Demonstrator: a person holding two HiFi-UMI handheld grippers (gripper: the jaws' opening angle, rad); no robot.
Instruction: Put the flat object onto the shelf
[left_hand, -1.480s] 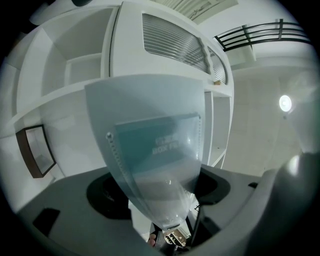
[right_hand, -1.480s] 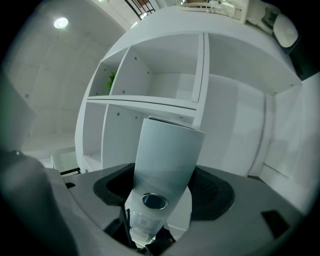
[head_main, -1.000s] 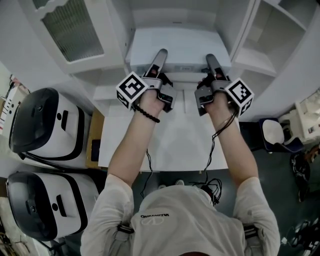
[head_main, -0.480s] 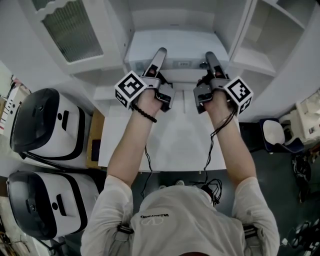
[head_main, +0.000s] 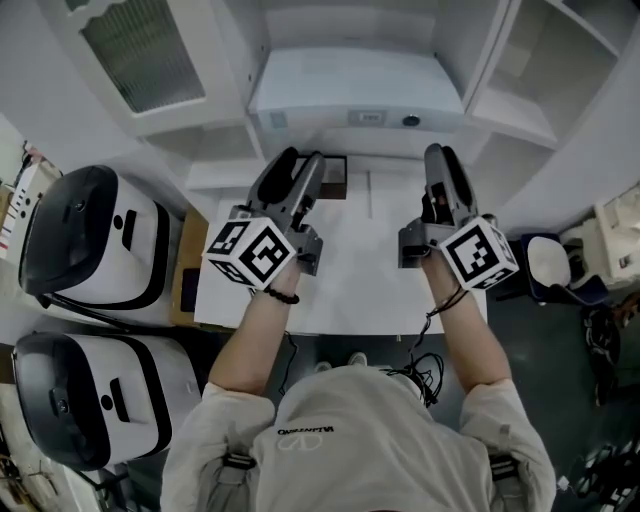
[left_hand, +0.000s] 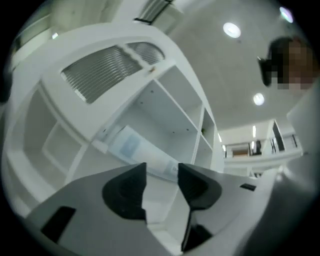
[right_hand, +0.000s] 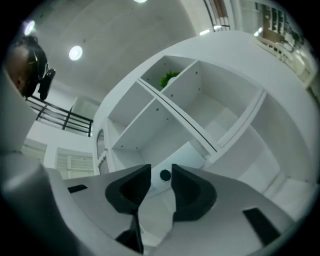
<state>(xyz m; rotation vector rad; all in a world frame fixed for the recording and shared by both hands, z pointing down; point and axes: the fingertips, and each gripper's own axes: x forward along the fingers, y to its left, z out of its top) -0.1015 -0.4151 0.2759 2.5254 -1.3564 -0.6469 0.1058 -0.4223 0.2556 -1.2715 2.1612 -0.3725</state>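
The flat object (head_main: 355, 85) is a white slab-like box with a small label and a dark round button on its front edge. It lies on the white shelf (head_main: 230, 140) at the top of the head view, with nothing touching it. My left gripper (head_main: 297, 168) and right gripper (head_main: 441, 160) hover over the white table (head_main: 350, 270), short of the box. Both pairs of jaws have just been closing and stand a little apart with nothing between them. The left gripper (left_hand: 162, 172) looks up at the box (left_hand: 132, 147). The right gripper (right_hand: 161, 169) frames its dark button (right_hand: 165, 175).
Two black-and-white appliances (head_main: 85, 235) (head_main: 80, 400) stand at the left, beside a brown board (head_main: 190, 265). A small dark box (head_main: 331, 177) sits at the table's far edge. A louvred cabinet door (head_main: 140, 50) hangs open upper left, open shelving (head_main: 520, 70) upper right.
Both grippers have drawn back from the box toward the person and rolled. Their jaws have narrowed. The box stays on the shelf.
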